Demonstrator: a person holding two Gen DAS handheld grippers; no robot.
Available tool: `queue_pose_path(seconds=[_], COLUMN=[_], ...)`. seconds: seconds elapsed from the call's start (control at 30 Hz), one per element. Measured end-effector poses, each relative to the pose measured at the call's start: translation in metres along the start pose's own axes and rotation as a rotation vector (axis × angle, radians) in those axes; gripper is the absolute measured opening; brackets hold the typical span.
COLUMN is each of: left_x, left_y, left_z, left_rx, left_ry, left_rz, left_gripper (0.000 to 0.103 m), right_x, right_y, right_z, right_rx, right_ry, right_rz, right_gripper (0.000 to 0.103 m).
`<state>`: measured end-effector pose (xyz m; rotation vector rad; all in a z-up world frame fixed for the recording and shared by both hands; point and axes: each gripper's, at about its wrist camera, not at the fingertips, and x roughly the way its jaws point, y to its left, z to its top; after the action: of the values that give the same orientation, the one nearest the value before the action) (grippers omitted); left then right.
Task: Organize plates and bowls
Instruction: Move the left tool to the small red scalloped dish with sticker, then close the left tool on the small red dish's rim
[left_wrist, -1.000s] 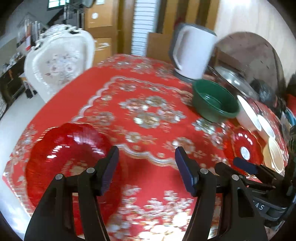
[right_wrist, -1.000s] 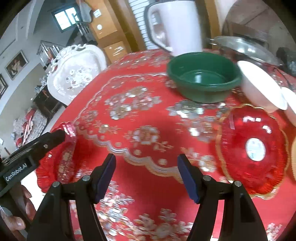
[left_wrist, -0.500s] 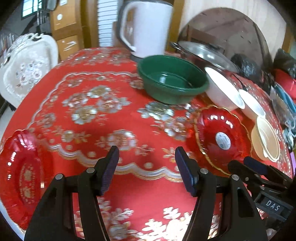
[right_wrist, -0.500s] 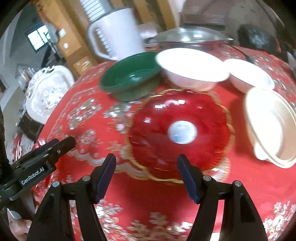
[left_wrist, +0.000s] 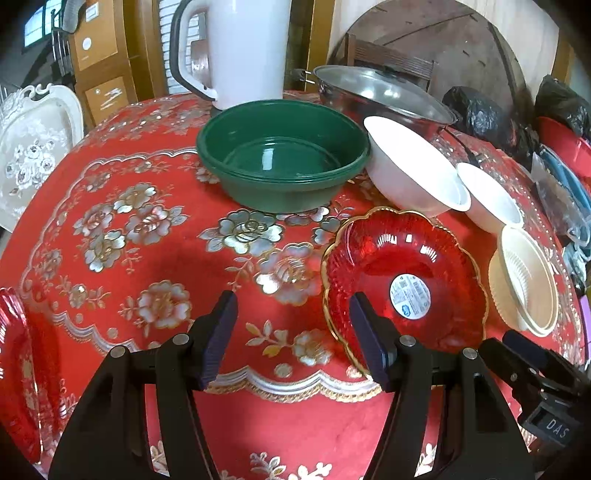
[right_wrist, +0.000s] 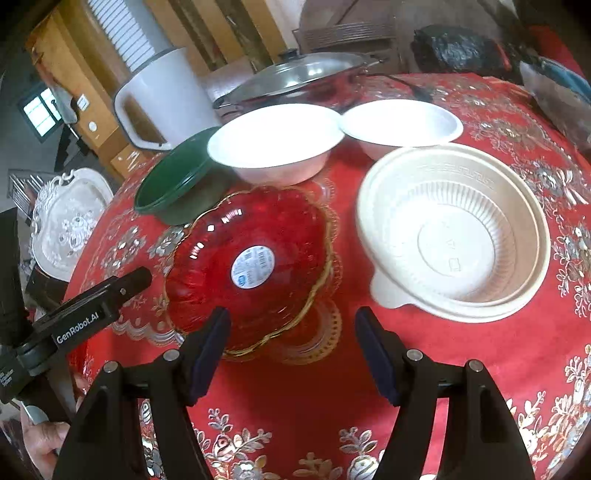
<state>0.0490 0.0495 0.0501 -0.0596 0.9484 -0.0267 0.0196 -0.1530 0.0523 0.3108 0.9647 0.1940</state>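
A red glass plate with a gold rim and a round sticker (left_wrist: 406, 280) (right_wrist: 251, 266) lies on the red tablecloth. A second red plate (left_wrist: 14, 369) sits at the table's left edge. Behind are a green bowl (left_wrist: 282, 162) (right_wrist: 173, 192), a large white bowl (left_wrist: 413, 170) (right_wrist: 275, 144), a small white bowl (left_wrist: 487, 199) (right_wrist: 400, 125) and a cream plastic bowl (left_wrist: 524, 280) (right_wrist: 454, 236). My left gripper (left_wrist: 291, 338) is open and empty, its right finger over the gold-rimmed plate's left edge. My right gripper (right_wrist: 291, 354) is open and empty just in front of that plate.
A white kettle (left_wrist: 240, 51) (right_wrist: 162, 99) and a steel pan with a lid (left_wrist: 380, 92) (right_wrist: 295, 77) stand at the back of the table. Black bags (left_wrist: 480, 114) and clutter lie at the right. A white ornate chair (left_wrist: 33, 144) stands left of the table.
Both grippers have swung right, away from the left red plate and toward the gold-rimmed plate and the bowls. Both stay open and empty.
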Motion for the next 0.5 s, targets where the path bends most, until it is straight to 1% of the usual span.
queue_pose_path(seconds=[0.5], left_x=[0.036], left_y=[-0.009], left_z=[0.012], left_rx=[-0.004], left_ry=[0.063], left_rz=[0.016], left_gripper=[0.063], right_x=[0.029], right_y=[-0.004], right_z=[0.017], right_rx=[-0.013], right_ry=[0.027], right_rz=[-0.012], right_gripper=[0.070])
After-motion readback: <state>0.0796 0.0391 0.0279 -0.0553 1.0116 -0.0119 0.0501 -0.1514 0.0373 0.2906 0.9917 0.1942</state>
